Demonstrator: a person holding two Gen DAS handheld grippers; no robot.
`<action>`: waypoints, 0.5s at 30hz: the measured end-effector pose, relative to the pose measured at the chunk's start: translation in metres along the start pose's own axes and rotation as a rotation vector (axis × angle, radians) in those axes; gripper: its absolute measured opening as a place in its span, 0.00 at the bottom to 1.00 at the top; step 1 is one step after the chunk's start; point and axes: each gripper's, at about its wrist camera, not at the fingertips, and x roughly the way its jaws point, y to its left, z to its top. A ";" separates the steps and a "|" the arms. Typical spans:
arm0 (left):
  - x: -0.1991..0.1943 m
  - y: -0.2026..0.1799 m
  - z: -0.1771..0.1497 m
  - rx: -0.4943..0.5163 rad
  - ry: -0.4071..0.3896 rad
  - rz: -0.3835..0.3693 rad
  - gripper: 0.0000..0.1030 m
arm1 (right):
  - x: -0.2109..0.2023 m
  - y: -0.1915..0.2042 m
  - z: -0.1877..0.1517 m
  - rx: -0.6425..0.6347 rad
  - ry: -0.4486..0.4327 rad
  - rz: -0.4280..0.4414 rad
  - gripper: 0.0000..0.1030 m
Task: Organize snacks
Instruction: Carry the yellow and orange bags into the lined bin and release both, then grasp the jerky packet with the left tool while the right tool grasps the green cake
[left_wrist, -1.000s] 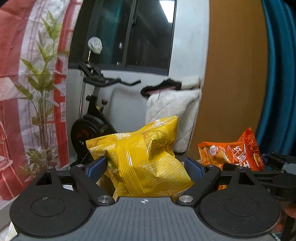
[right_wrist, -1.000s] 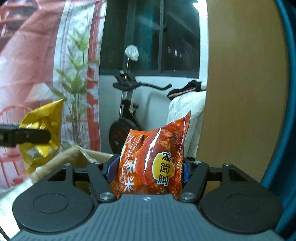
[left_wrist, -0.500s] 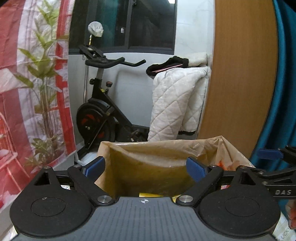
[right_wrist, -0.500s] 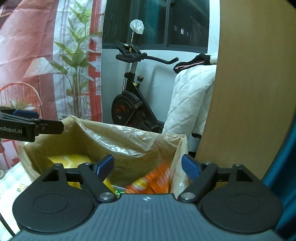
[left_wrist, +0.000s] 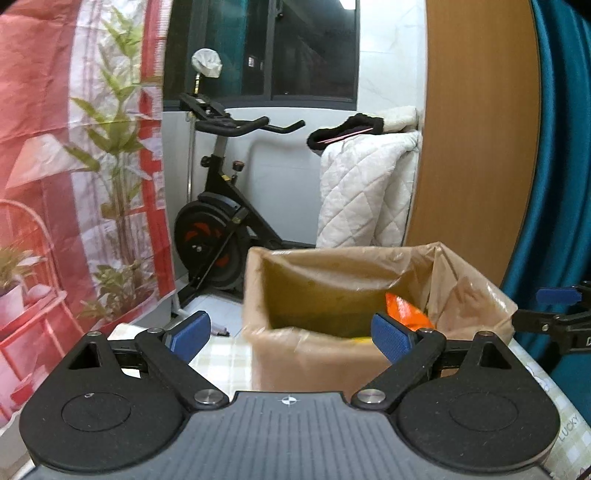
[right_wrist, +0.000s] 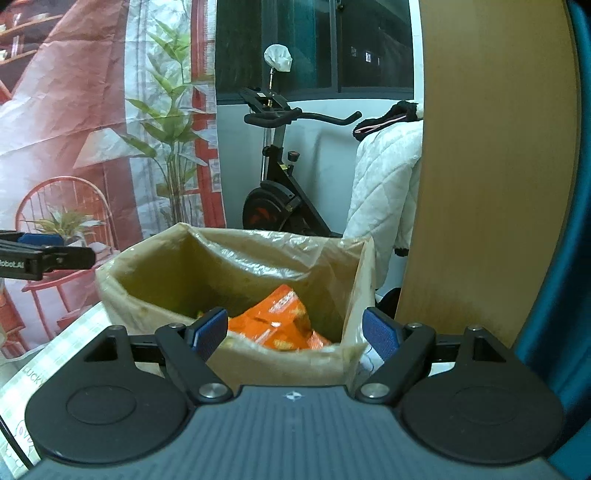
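The orange snack packet (right_wrist: 275, 325) is lying tilted inside the plastic-lined cardboard box (right_wrist: 236, 363) on the checked tablecloth (left_wrist: 218, 356), its long axis slanting up toward the box's far right corner. Both the left gripper (left_wrist: 291, 334) and the right gripper (right_wrist: 295, 330) are standing wide apart just before the box's near wall, holding and touching nothing. The right wrist view is showing most of the orange packet, while the left wrist view is showing only its corner (left_wrist: 404, 308) and a yellow sliver (left_wrist: 360, 338) beside it.
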 end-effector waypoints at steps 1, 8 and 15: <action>-0.005 0.002 -0.005 -0.003 -0.001 0.005 0.92 | -0.004 0.000 -0.004 0.000 -0.001 0.003 0.80; -0.023 0.016 -0.034 -0.028 0.020 0.022 0.92 | -0.019 -0.004 -0.026 0.018 0.006 0.010 0.80; -0.026 0.026 -0.059 -0.067 0.065 0.022 0.92 | -0.022 -0.015 -0.056 0.101 0.033 0.004 0.80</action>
